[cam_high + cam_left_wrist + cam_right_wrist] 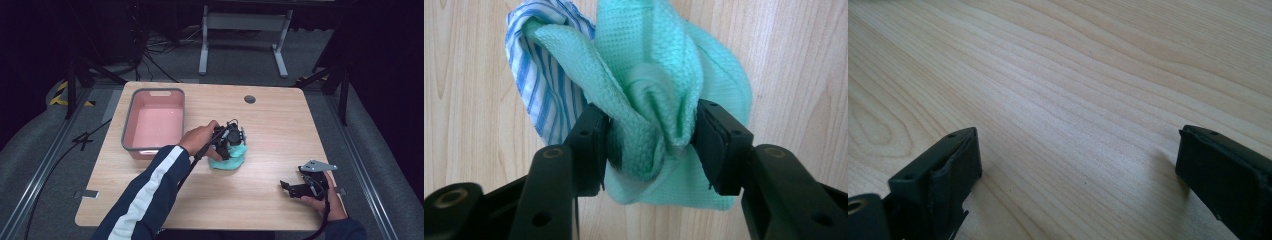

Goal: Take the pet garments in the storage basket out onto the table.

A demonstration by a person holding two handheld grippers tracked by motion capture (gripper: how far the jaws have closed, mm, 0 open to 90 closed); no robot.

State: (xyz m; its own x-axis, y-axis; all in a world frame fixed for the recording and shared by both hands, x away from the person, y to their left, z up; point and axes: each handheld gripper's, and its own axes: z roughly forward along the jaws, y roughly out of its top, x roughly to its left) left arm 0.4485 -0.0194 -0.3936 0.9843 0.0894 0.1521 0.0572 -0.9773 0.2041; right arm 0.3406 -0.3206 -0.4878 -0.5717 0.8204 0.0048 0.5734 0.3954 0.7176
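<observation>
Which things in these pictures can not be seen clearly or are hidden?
- Green cloth, high view: the left gripper and hand cover most of it.
- Striped cloth, left gripper view: the green cloth hides most of it; the top edge cuts both.
- Pink bin, high view: its near inside wall is hidden.

Pink tub (153,121) stands at 9 o'clock of the bunched green cloth (231,159), blocking that side. Table (280,125) bare from 12 through 3 o'clock of the cloth. Right gripper (290,187) rests at 4 o'clock, well apart; bare wood between its wide jaws.
</observation>
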